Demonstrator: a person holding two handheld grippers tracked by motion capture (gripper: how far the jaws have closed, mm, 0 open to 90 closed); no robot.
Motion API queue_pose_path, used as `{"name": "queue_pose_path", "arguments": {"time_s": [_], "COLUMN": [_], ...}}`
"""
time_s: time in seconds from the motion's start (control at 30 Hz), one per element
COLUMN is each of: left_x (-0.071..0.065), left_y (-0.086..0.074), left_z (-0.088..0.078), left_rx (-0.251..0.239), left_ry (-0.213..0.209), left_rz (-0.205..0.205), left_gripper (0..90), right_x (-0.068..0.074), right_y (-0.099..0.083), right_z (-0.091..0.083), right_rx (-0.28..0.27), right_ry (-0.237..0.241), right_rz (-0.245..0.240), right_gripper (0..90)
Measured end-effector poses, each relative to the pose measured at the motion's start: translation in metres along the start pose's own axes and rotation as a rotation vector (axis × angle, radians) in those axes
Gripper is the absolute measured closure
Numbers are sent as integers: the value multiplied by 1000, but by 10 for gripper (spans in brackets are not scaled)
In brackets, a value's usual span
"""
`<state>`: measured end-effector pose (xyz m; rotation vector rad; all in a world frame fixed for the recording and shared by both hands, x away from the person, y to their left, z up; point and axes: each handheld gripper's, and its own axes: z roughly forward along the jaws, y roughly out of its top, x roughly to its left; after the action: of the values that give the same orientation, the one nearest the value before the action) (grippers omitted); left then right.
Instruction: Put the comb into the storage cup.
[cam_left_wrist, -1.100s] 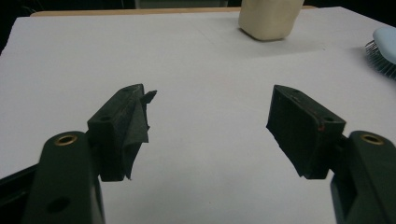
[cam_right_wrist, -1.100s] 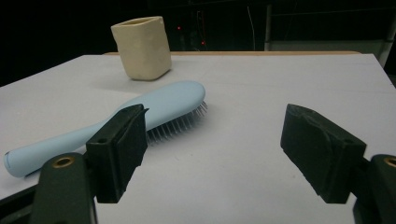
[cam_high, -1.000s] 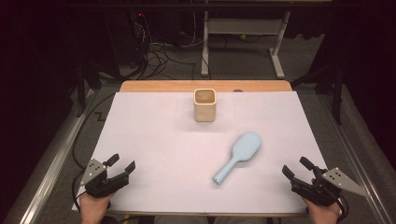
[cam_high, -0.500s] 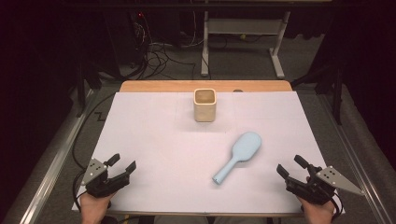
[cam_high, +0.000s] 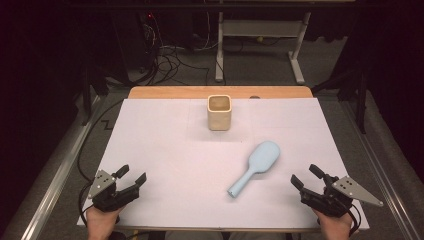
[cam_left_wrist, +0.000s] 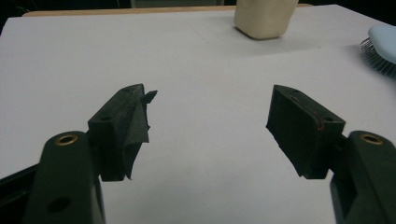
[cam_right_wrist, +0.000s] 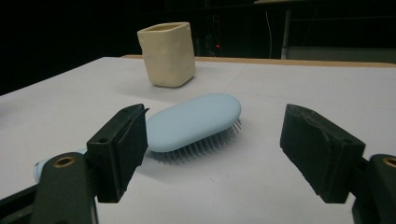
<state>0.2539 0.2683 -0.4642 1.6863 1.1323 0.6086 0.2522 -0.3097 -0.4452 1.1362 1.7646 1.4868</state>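
Table first: white sheet covers nearly all of it, with a strip of bare wood showing along the far edge. Floor beyond it is dark, with cables and a metal frame.

Cup: cream, squarish, upright, open end up, far centre of the sheet. In your left gripper view it sits at top right; in your right gripper view it stands behind the brush, upper left.

Brush: light blue hairbrush lying flat, bristles down, right of centre. Head points toward the far right, handle end toward you. It's well apart from the cup, on the near side of it. In your right gripper view the head lies just ahead of the jaws, closer to the left-hand jaw in that picture, not touching either. In your left gripper view just its edge and bristles show at far right.

Your right gripper: near right corner, jaws spread wide, nothing between them, aimed toward the brush and near its handle end.

Your left gripper: near left corner, jaws spread, nothing between them, bare sheet ahead, well apart from both cup and brush.
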Motion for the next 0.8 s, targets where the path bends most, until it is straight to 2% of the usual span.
{"name": "queue_pose_path", "arguments": {"time_s": [0.4, 0.8], "left_x": [0, 1], "left_y": [0, 0], "left_z": [0, 0], "left_rx": [0, -4], "left_ry": [-3, -2], "left_rz": [-2, -6], "left_gripper": [297, 297], "right_x": [9, 24], "right_y": [5, 13], "right_z": [13, 35], "right_rx": [10, 36], "right_ry": [27, 86], "right_rz": [-13, -30], "right_gripper": [244, 271]}}
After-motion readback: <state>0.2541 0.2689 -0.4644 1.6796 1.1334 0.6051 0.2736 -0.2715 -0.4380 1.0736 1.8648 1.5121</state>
